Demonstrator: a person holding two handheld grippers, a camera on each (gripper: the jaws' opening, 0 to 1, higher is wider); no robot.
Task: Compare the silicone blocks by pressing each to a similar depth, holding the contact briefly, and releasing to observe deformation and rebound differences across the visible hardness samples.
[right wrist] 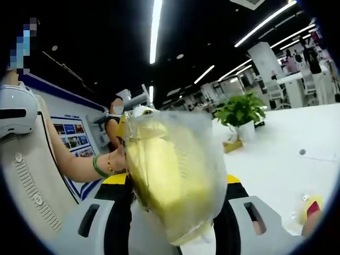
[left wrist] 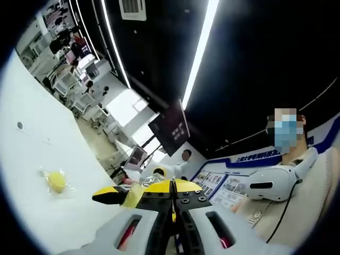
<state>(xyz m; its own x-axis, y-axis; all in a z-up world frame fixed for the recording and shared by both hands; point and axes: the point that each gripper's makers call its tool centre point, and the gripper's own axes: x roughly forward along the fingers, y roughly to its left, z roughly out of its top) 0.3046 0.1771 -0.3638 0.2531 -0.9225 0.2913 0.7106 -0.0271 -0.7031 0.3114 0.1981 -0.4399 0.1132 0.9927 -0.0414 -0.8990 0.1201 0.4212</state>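
Between the right gripper point(right wrist: 175, 212)'s fingers a bagged yellow silicone block point(right wrist: 172, 180) is pinched, raised above the white tabletop point(right wrist: 276, 159), which stretches bare toward a potted plant point(right wrist: 240, 112). Left gripper point(left wrist: 172, 204) fingers are pressed together; another wrapped yellow block point(left wrist: 56, 181) lies well apart on open tabletop.

The surface point(left wrist: 48, 138) looked smooth, matt white. A yellow block point(right wrist: 172, 175) sat in glossy, crinkled clear plastic wrap between the right hand-held gripper point(right wrist: 175, 212) jaws, whose grey plastic body looked matt, with yellow-and-black tips.
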